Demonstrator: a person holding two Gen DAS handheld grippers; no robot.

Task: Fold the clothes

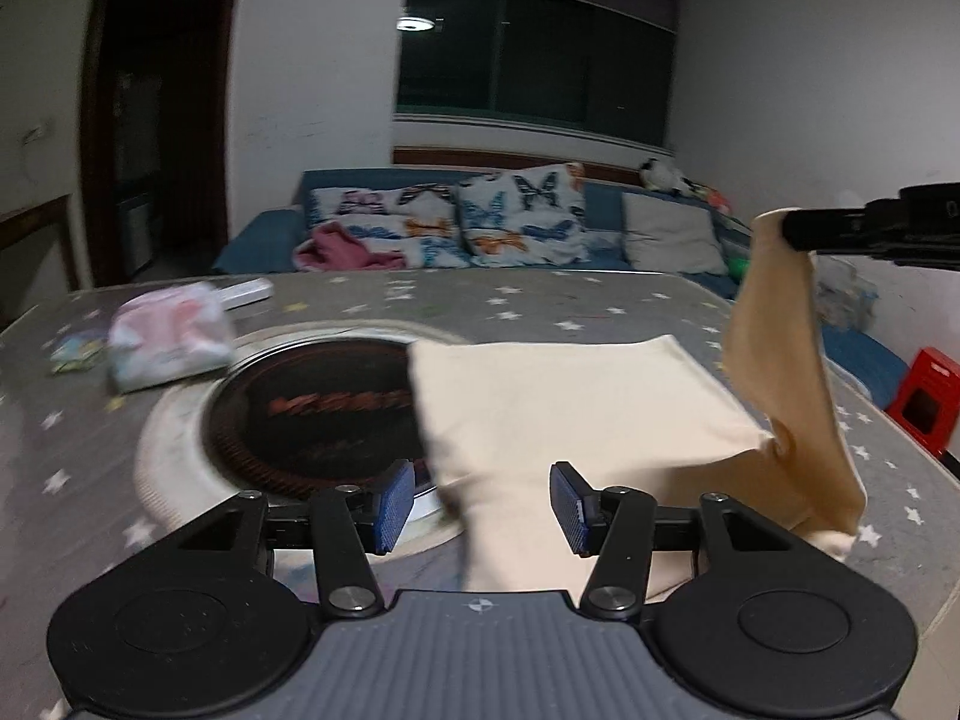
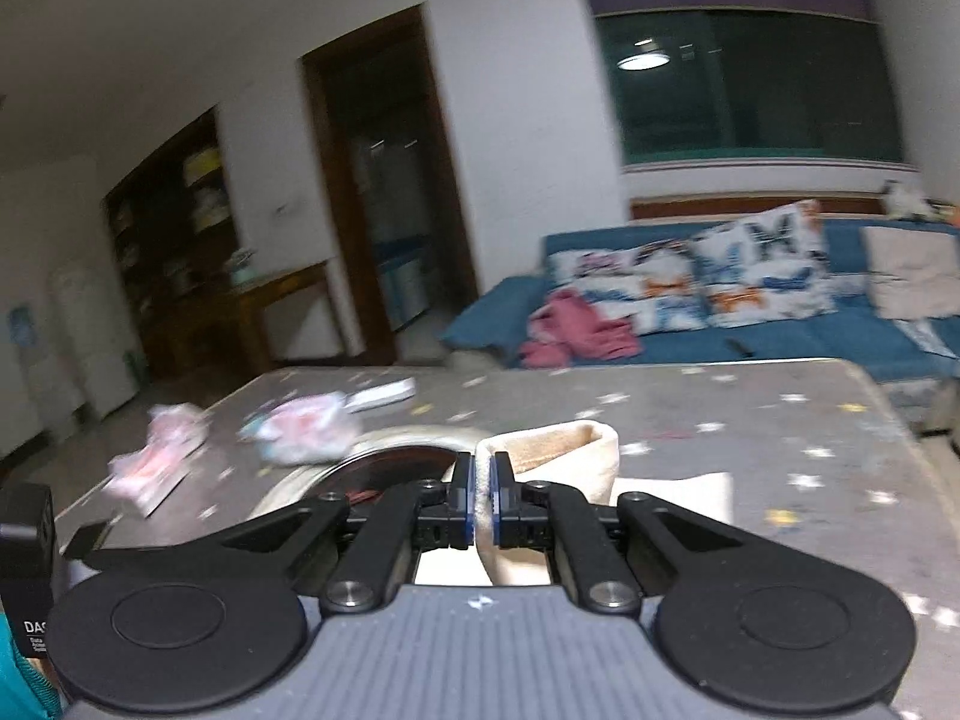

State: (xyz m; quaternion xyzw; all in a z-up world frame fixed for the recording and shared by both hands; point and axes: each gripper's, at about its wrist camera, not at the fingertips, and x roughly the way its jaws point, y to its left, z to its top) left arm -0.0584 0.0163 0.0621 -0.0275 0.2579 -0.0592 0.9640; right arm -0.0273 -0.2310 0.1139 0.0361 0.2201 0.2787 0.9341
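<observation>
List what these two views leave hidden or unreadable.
- Left wrist view: the cream cloth near edge is hidden behind the left gripper.
- Left wrist view: writing inside the round burner is blurred.
- Right wrist view: the pinched cloth edge is hidden below the right gripper.
- Right wrist view: the packets are smeared by motion.

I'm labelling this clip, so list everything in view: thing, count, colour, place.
cloth: one, cream, on table, a corner lifted
table: one, grey with stars
burner: one, dark, round, set in table
packet: one, pastel, table's left
sofa: one, blue, behind table
pillows: several, butterfly print, on sofa
garment: one, pink, on sofa
stool: one, red, right of table
left tongs: open above cloth
right tongs: shut on cloth
</observation>
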